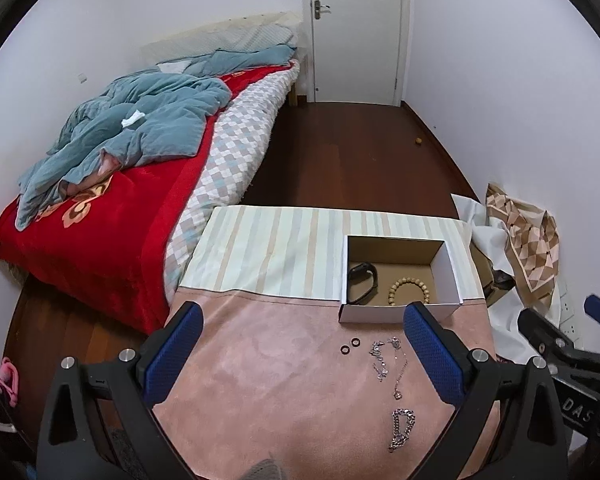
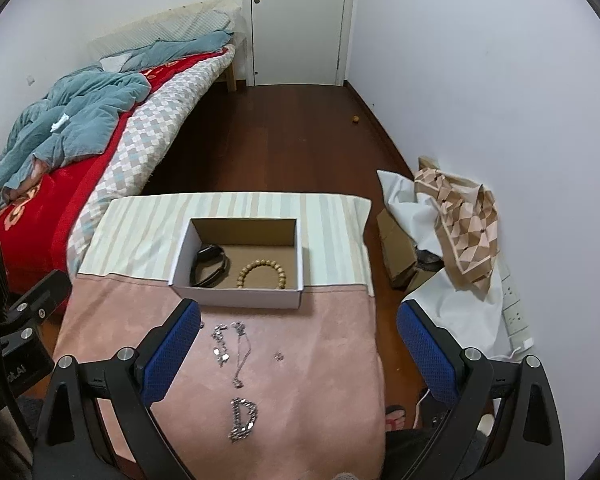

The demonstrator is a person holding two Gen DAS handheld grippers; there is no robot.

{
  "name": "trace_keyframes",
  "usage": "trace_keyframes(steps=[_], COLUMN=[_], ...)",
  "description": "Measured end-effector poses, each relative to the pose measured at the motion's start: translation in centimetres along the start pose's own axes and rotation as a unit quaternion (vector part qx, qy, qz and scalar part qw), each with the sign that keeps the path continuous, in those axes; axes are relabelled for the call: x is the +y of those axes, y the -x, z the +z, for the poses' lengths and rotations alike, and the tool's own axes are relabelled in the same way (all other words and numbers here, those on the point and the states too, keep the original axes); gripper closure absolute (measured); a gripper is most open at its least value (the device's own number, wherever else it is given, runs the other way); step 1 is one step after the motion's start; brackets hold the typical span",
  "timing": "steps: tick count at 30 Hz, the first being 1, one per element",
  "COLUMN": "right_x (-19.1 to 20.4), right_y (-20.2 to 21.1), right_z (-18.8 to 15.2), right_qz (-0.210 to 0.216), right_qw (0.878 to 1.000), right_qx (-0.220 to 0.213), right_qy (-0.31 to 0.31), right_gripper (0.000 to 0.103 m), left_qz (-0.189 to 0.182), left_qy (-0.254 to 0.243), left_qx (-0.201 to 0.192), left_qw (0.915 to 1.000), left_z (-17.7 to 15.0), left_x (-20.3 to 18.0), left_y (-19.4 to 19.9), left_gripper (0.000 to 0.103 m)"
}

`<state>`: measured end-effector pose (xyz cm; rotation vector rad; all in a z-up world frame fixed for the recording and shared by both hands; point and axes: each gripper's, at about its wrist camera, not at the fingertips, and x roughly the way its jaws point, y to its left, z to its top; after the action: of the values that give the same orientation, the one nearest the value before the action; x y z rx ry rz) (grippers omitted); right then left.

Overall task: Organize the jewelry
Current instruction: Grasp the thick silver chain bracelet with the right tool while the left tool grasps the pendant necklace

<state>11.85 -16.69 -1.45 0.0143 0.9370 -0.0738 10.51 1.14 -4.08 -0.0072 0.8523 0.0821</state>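
An open cardboard box (image 1: 400, 312) (image 2: 236, 298) stands on the cloth-covered table. It holds a black wristband (image 1: 362, 278) (image 2: 212, 266) and a beige bead bracelet (image 1: 410, 290) (image 2: 262, 274). On the pink cloth in front lie two small dark rings (image 1: 350, 345), a thin silver necklace (image 1: 398, 368) (image 2: 240, 354), a sparkly silver piece (image 1: 380, 360) (image 2: 220, 342), a chunky silver chain (image 1: 402, 432) (image 2: 242, 418) and a tiny earring (image 2: 277, 356). My left gripper (image 1: 304, 320) and right gripper (image 2: 298, 316) are both open and empty above the table.
A bed (image 1: 112, 216) with a red blanket and blue duvet stands to the left. A patterned bag (image 2: 464, 224), white cloth and a power strip (image 2: 516, 312) lie on the floor at the right. A closed door (image 1: 356, 28) is at the far wall.
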Motion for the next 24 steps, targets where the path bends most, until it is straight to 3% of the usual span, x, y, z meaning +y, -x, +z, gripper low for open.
trace_keyframes(steps=[4, 13, 17, 20, 22, 23, 24], right_x=[0.1, 1.1, 1.3, 1.8, 2.5, 3.1, 3.3], right_y=[-1.6, -11.9, -15.3, -16.8, -16.8, -16.7, -16.7], right_z=[-1.7, -11.5, -14.6, -15.9, -16.0, -16.2, -16.4], right_qz=[0.027, 0.052, 0.052, 0.059, 0.051, 0.041, 0.036], right_qw=[0.999, 0.983, 0.976, 0.973, 0.977, 0.979, 0.98], right_qx=[0.023, 0.173, 0.207, 0.22, 0.206, 0.201, 0.195], right_qy=[-0.013, -0.042, -0.051, -0.048, -0.029, -0.011, -0.002], right_gripper=[0.0, 0.002, 0.027, 0.039, 0.048, 0.055, 0.074], left_qz=[0.015, 0.089, 0.108, 0.114, 0.116, 0.116, 0.114], left_qy=[0.01, 0.006, -0.004, -0.008, -0.011, -0.013, -0.014], left_qx=[0.026, 0.124, 0.158, 0.17, 0.173, 0.174, 0.175], left_qw=[0.9995, 0.9882, 0.9815, 0.9788, 0.978, 0.9778, 0.9778], left_z=[-1.7, -9.2, -11.8, -12.6, -13.0, -13.1, -13.1], left_x=[0.9, 3.2, 3.6, 3.7, 3.6, 3.5, 3.4], left_y=[-1.9, -8.1, -9.8, -10.5, -10.8, -10.9, -11.0], left_gripper=[0.001, 0.001, 0.001, 0.001, 0.001, 0.001, 0.001])
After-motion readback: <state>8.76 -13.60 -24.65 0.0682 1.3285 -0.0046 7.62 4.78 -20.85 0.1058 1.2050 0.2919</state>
